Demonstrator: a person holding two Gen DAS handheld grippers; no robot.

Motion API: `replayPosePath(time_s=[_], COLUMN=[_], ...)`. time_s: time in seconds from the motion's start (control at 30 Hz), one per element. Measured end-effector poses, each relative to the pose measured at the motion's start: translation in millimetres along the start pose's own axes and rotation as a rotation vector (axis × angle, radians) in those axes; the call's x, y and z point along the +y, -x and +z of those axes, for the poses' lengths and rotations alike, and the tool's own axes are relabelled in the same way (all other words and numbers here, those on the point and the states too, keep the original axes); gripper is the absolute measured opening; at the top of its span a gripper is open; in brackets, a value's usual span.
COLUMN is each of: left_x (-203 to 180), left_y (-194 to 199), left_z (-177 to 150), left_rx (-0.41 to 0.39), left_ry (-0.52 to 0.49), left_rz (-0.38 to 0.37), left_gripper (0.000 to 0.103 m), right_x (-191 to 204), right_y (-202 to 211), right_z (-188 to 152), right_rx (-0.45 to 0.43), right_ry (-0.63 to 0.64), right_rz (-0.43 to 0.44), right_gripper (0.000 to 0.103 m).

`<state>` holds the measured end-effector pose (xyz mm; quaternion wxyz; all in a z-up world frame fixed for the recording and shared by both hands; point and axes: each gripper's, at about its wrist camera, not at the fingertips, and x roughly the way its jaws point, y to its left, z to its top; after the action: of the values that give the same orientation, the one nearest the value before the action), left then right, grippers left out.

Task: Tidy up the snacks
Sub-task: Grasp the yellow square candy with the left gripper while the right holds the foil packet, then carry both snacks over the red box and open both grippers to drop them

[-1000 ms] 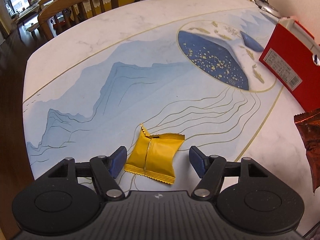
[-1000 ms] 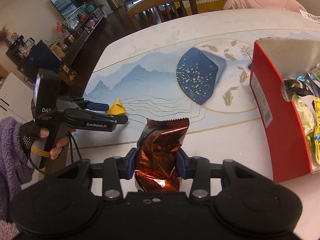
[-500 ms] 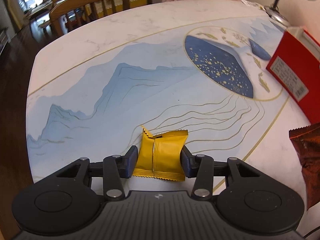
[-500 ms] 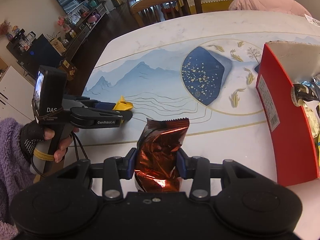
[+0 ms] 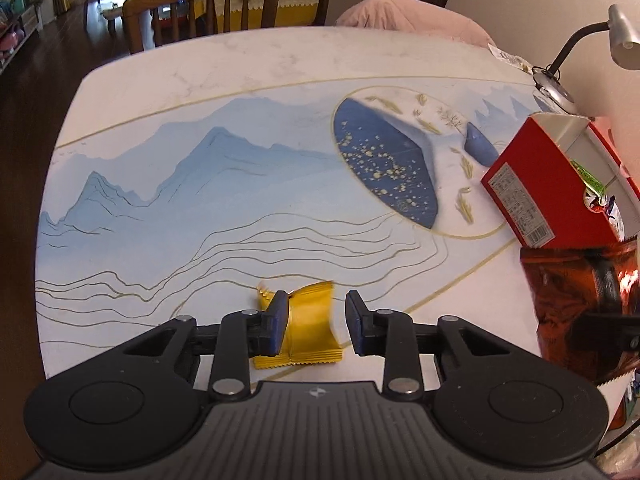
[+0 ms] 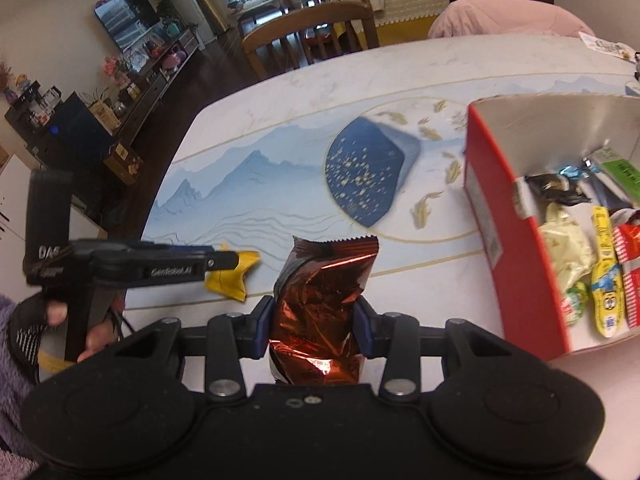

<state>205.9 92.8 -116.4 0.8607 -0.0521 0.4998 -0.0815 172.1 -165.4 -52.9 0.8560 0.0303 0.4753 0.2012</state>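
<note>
Carrying the copper foil packet (image 6: 324, 300) pinched in my right fingers (image 6: 314, 326) toward the red box (image 6: 516, 248), I should clear its rim — my left fingers (image 5: 316, 324) sit narrow around the yellow packet (image 5: 310, 328), grip uncertain.

Your table (image 5: 248, 64) is white marble-look with a printed blue mountain scene, gold lines and a dark blue oval. On it you have a red box (image 5: 536, 184) at the right holding wrapped snacks, and a desk lamp (image 5: 556, 80) base at the far right edge.
</note>
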Motion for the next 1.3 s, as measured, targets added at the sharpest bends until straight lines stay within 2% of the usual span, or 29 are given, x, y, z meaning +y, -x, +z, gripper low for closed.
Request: replayPosePath(time_s=[0.17,0.27,0.3,0.37,0.4,0.63,0.77,0.93,1.03,1.2,1.3], left_x=[6.6,13.1,14.5,15.5,14.1,-4.2,-12.6,-19.2,-20.2,-18.1,-28.2], left_y=[2.9,-0.2,-1.4,-2.6,-3.7,-31.6,-36.0,-35.3,-33.4,-20.5,-6.3], left_z=[-2.7,-5.3,-6.3,-8.3,-8.4,-6.6,-10.5,-15.1,-16.8,-19.3,-19.1], left_rx=[0.001,0.037,0.042,0.036,0.026,0.045,0.044,0.02,0.009,-0.016,-0.043], left_ry=[0.048,0.068,0.077,0.104,0.115,0.09,0.058,0.033,0.044,0.132,0.136], left_rz=[-0.006,-0.015,-0.014,-0.013,-0.007,0.088,0.133,0.162,0.154,0.106,0.098], left_gripper=[0.031,0.033,0.037,0.063,0.065,0.062,0.047,0.042,0.04,0.038,0.038], right_x=[-10.2,-12.4,-13.3,-14.4,-14.8,-21.5,-22.0,-24.4,-27.9,-36.3,-44.9], right_y=[11.1,11.7,11.2,10.9,11.0,13.3,13.0,13.7,14.3,20.4,27.0], right_z=[-2.4,-5.6,-6.0,-7.0,-7.1,-7.5,-9.6,-10.5,-10.9,-11.9,-9.5], right_rx=[-0.014,-0.016,-0.016,-0.017,-0.019,-0.025,-0.025,-0.028,-0.034,-0.044,-0.057], right_ry=[-0.01,-0.015,-0.019,-0.023,-0.021,-0.023,-0.016,-0.014,-0.016,-0.009,-0.007], right_rz=[0.014,0.021,0.024,0.029,0.027,0.013,0.013,0.014,0.012,0.012,0.01], right_gripper=[0.039,0.039,0.039,0.039,0.039,0.039,0.039,0.039,0.039,0.039,0.039])
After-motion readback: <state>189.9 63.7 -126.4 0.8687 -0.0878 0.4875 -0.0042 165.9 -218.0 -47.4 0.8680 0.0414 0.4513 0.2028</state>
